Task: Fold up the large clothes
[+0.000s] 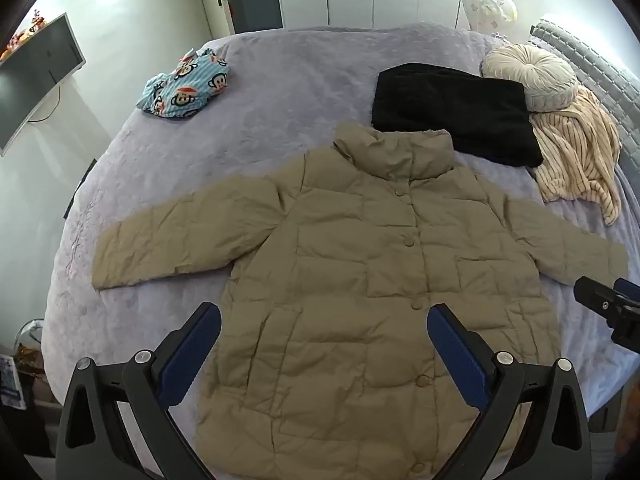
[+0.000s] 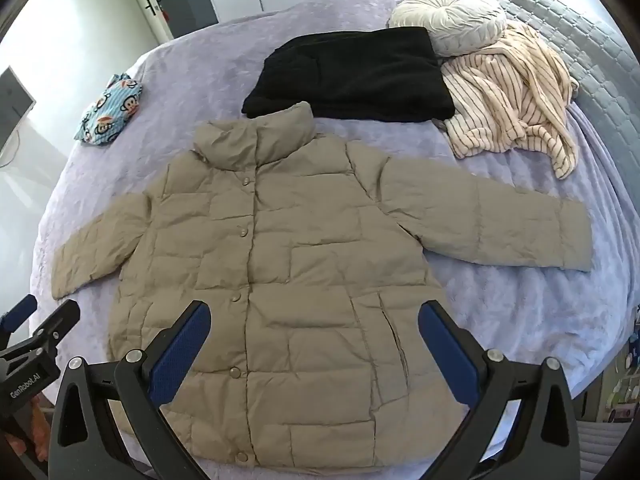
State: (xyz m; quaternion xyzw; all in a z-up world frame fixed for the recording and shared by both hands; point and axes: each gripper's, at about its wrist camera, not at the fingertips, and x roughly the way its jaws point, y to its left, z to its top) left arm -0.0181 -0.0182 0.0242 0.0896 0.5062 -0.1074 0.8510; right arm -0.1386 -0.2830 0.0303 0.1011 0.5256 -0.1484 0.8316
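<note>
A khaki quilted puffer jacket [image 1: 360, 264] lies flat and buttoned on the lavender bed [image 1: 280, 92], collar away from me, both sleeves spread out to the sides. It also shows in the right wrist view [image 2: 288, 264]. My left gripper [image 1: 324, 316] is open and empty, hovering above the jacket's lower left body. My right gripper [image 2: 314, 312] is open and empty above the lower right body. The right gripper shows at the left wrist view's right edge [image 1: 608, 308]; the left gripper shows at the right wrist view's left edge [image 2: 36, 336].
A folded black garment [image 1: 456, 112] lies just beyond the collar. A cream striped garment [image 1: 576, 160] and a round cushion [image 1: 532, 76] lie at the far right by the grey headboard [image 1: 592, 64]. A blue cartoon-print garment [image 1: 184, 88] lies at the far left. A monitor [image 1: 36, 76] hangs on the left wall.
</note>
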